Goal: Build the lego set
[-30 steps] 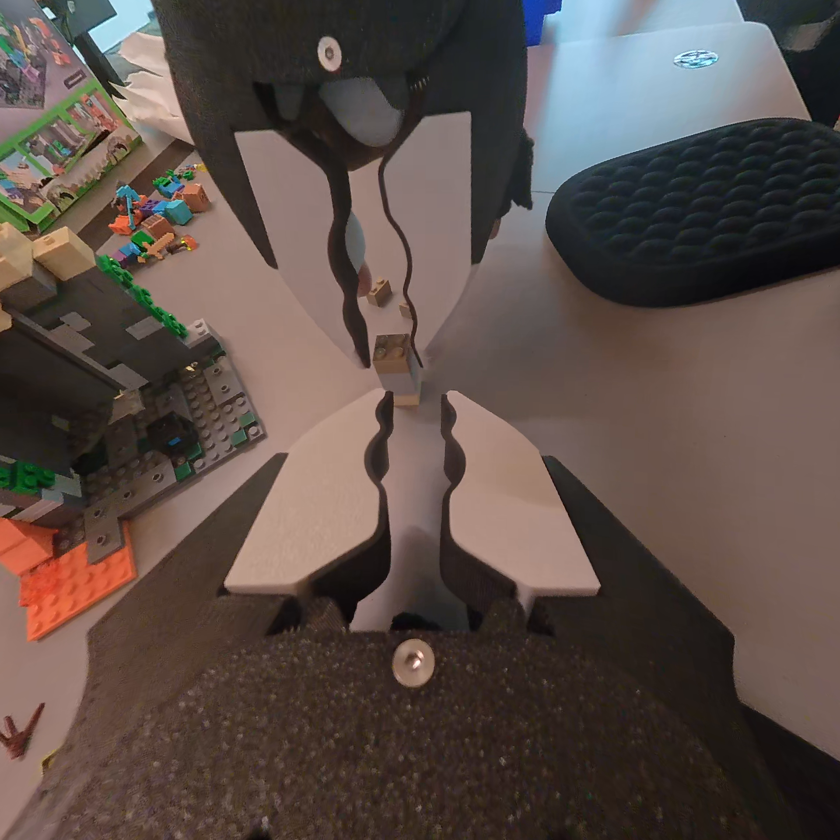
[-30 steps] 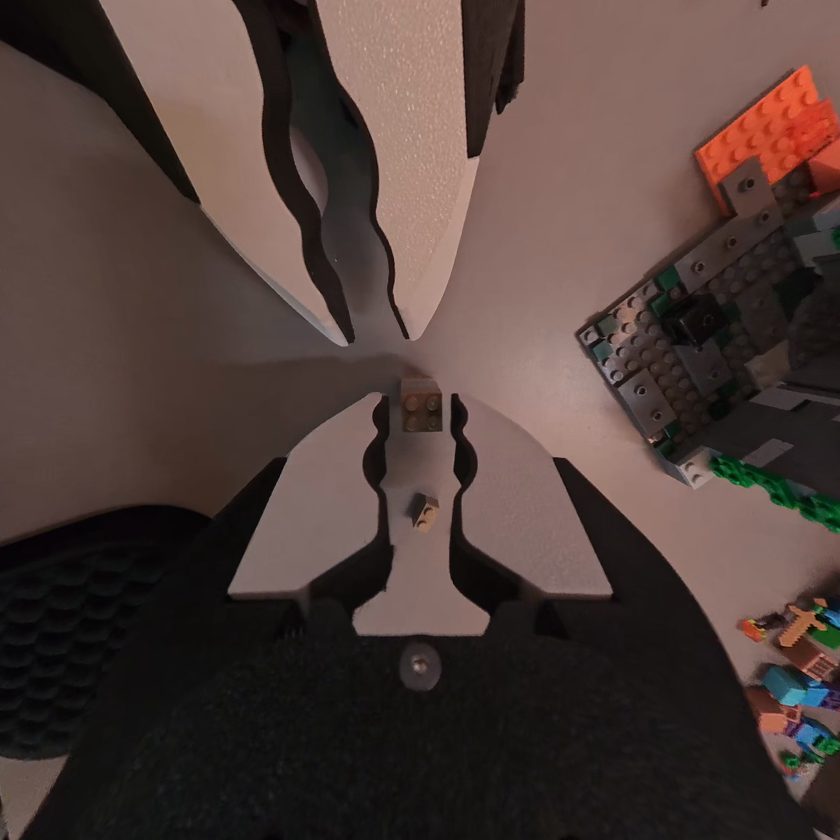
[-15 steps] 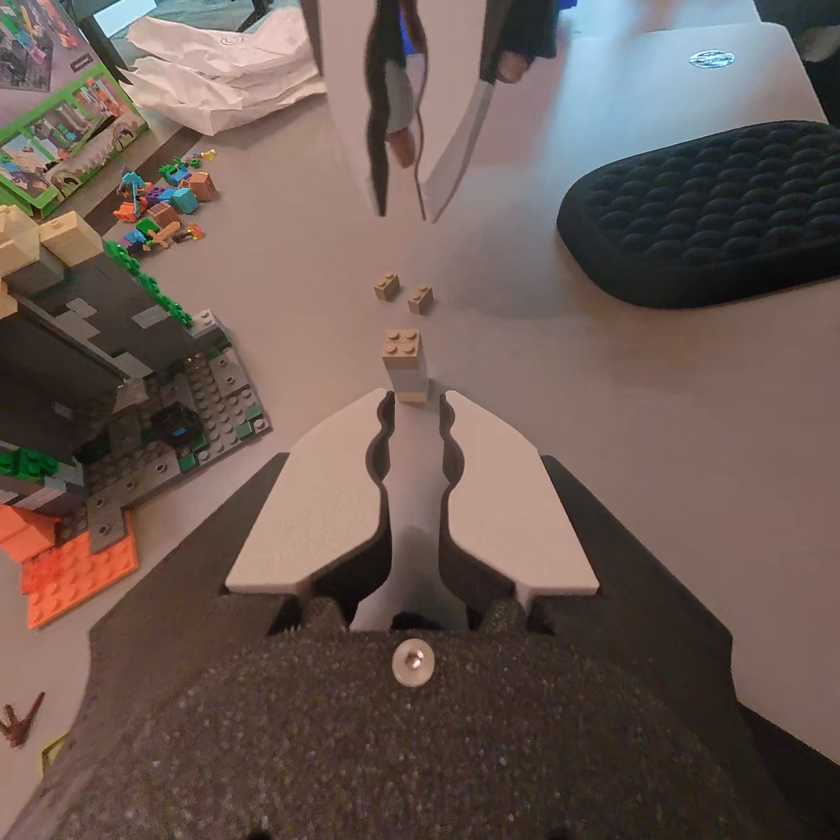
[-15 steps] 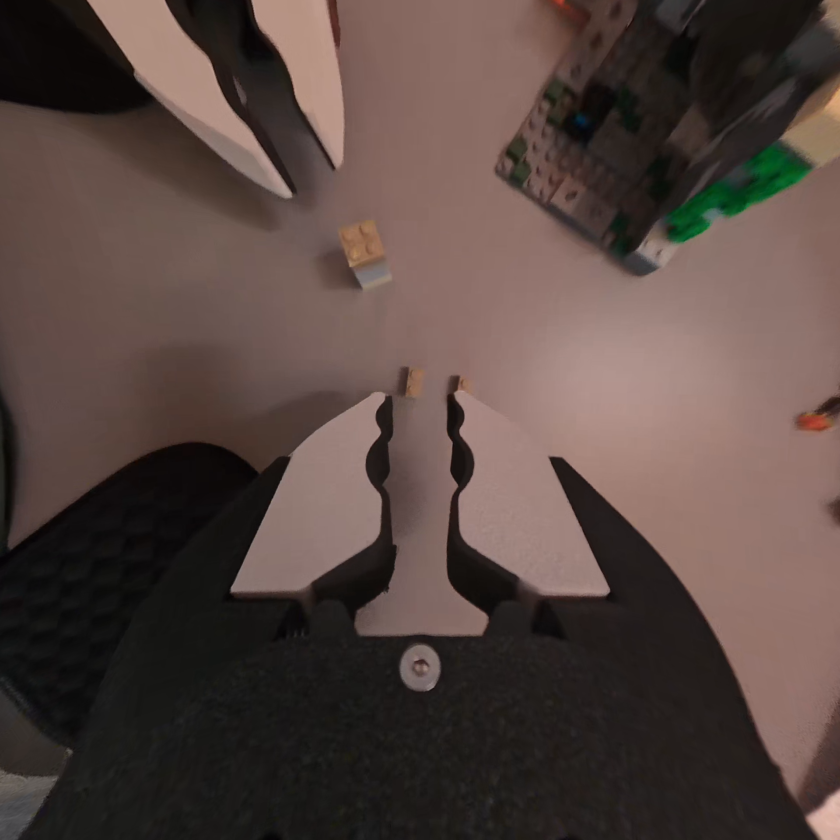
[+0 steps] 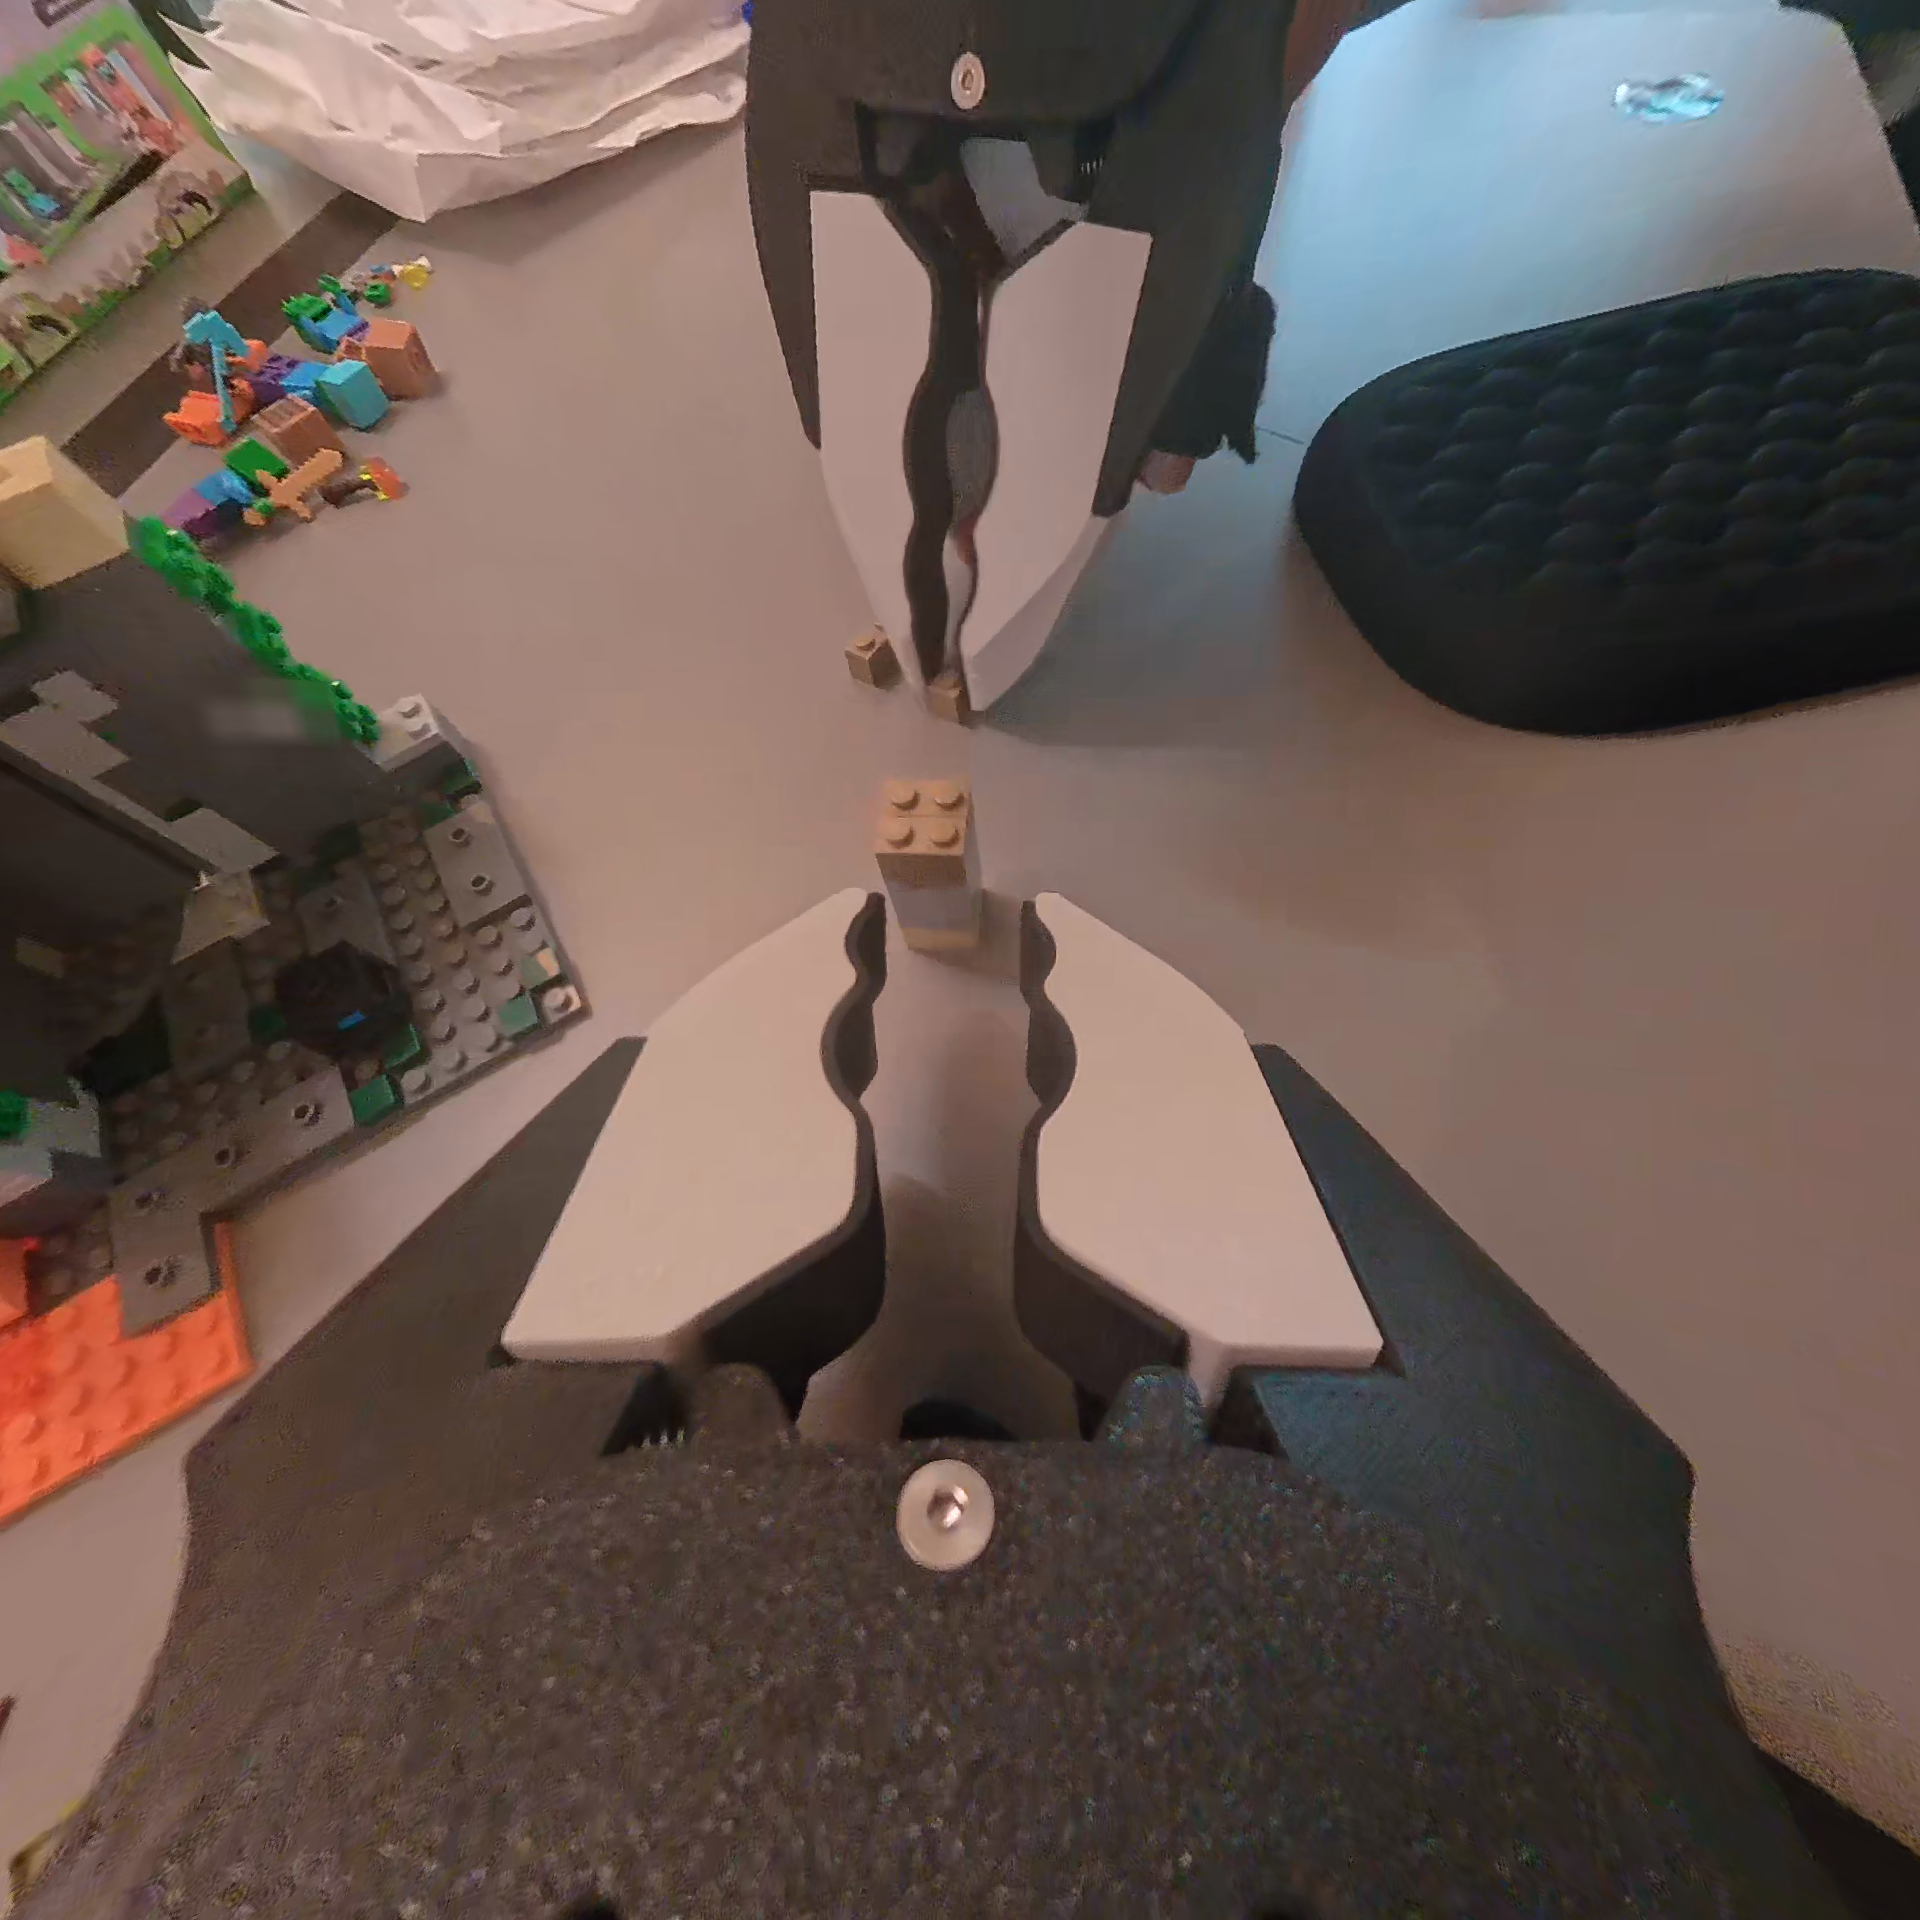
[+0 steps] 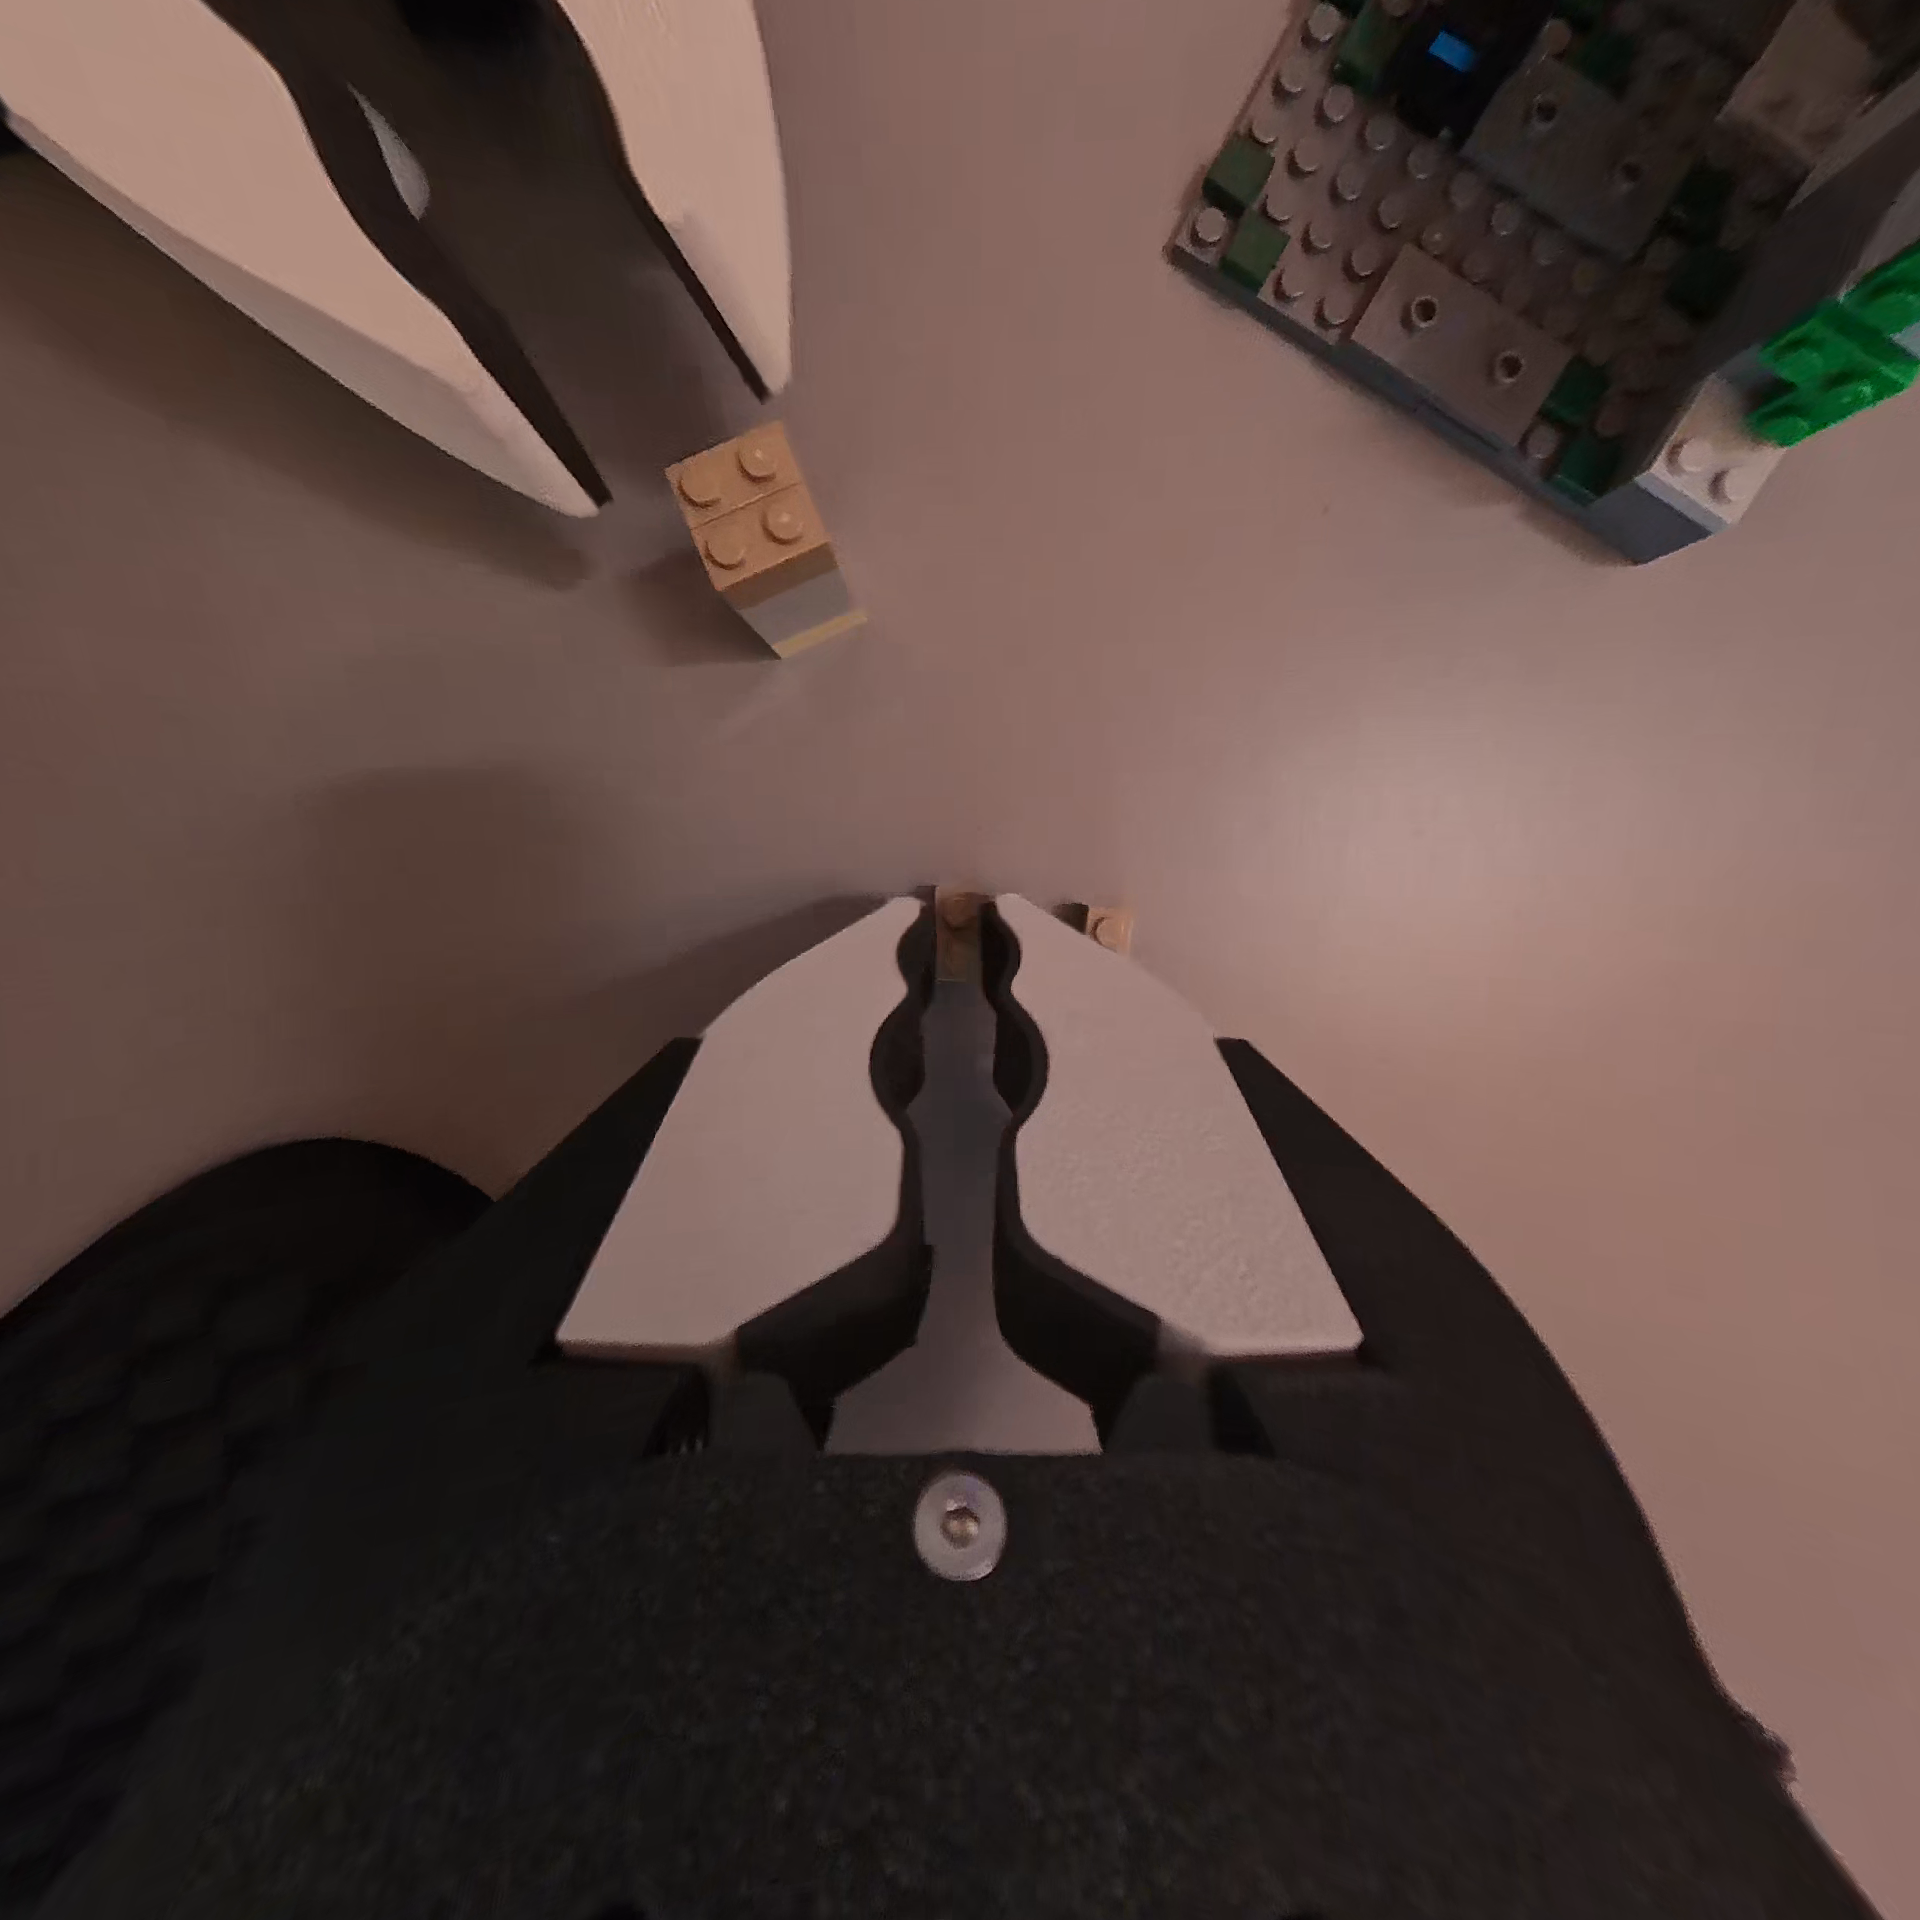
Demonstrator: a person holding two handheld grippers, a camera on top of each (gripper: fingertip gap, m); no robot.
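A small stack of tan and grey bricks (image 5: 928, 862) stands upright on the table, right at the mouth of my left gripper (image 5: 951, 914), which is open and empty. The stack also shows in the right wrist view (image 6: 764, 530), with the left gripper (image 6: 675, 447) just beyond it. My right gripper (image 6: 958, 909) points down at the table and is shut on a small tan brick (image 6: 958, 930). A second small tan brick (image 6: 1107, 925) lies just beside it. In the left wrist view the right gripper (image 5: 940, 686) stands behind the stack, with the loose small brick (image 5: 871, 657) to its left.
The partly built grey and green model (image 5: 260, 935) on its orange plate (image 5: 94, 1392) stands at the left; it also shows in the right wrist view (image 6: 1455, 260). Loose coloured pieces (image 5: 301, 395), the set's box (image 5: 83, 187) and white paper bags (image 5: 468, 83) lie far left. A black cushion (image 5: 1621, 499) and a laptop (image 5: 1558, 156) are at the right. Across from one pair of fingers to the other is roughly 8 centimetres.
My right gripper left the stack, rose, then came down behind it on the two small tan bricks and closed on one. My left gripper stayed open in place.
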